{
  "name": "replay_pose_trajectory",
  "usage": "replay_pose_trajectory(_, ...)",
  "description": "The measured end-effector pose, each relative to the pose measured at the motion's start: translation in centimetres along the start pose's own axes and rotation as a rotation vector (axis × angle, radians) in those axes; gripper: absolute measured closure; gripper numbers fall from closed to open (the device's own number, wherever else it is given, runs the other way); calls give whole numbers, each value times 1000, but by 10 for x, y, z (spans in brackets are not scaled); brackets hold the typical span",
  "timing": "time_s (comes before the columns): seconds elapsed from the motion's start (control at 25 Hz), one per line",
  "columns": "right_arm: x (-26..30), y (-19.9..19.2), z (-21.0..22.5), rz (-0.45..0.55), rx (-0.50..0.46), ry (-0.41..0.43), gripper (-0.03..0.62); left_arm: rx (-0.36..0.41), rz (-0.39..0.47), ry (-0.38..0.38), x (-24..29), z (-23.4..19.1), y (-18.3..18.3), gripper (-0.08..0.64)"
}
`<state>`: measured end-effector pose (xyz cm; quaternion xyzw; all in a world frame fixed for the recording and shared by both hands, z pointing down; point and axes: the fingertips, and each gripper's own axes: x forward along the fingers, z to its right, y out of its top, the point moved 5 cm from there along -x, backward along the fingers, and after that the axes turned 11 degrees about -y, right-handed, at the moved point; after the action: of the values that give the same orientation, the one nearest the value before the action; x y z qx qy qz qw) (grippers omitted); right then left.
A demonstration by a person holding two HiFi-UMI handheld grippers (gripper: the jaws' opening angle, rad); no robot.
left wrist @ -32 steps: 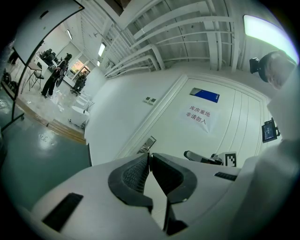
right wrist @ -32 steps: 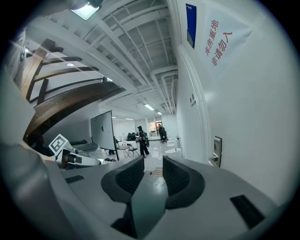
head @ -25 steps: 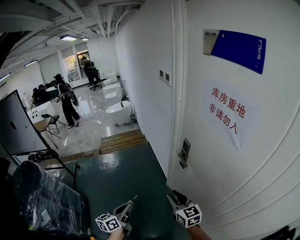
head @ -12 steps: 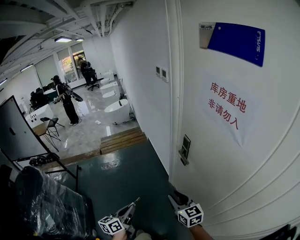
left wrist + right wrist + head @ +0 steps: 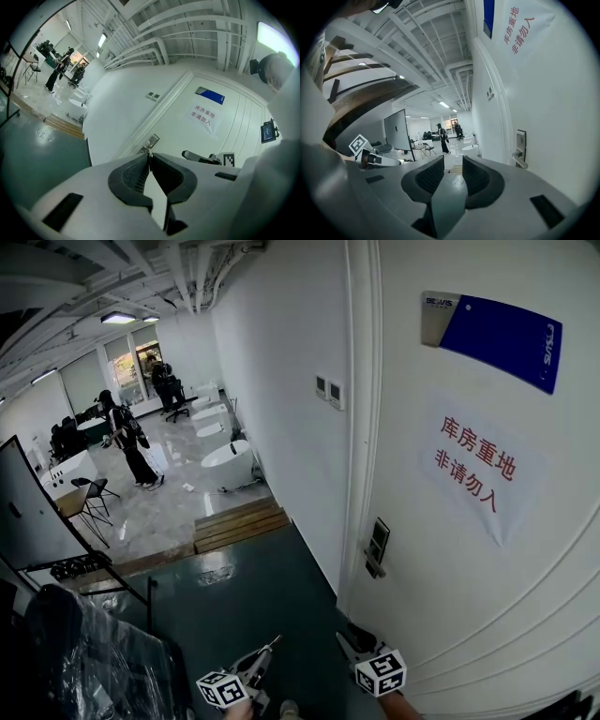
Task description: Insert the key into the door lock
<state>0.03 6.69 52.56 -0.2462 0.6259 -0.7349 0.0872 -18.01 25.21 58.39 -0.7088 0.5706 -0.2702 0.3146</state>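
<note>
White door (image 5: 469, 615) ahead, door lock (image 5: 377, 545) at one o'clock. We clamp the key (image 5: 272, 641) in the left tool (image 5: 263, 652), tip forward for insertion; right tool (image 5: 349, 639) stands open, empty.

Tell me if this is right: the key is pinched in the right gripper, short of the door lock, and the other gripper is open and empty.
No: the left gripper holds the key, as the left gripper view shows. It is short of the door lock, and the other, the right gripper, is open and empty.
</note>
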Motion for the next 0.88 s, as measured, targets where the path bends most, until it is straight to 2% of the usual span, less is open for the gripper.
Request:
replay_pose_trajectory(0.4, 50, 19, -24, -6, -28, -24, 483, -5, -1, -49, 2, -42, 46, 526)
replay_pose_trajectory(0.88, 98, 25, -49, -9, -55, -44, 483, -35, 14, -64, -9, -89, 75, 526)
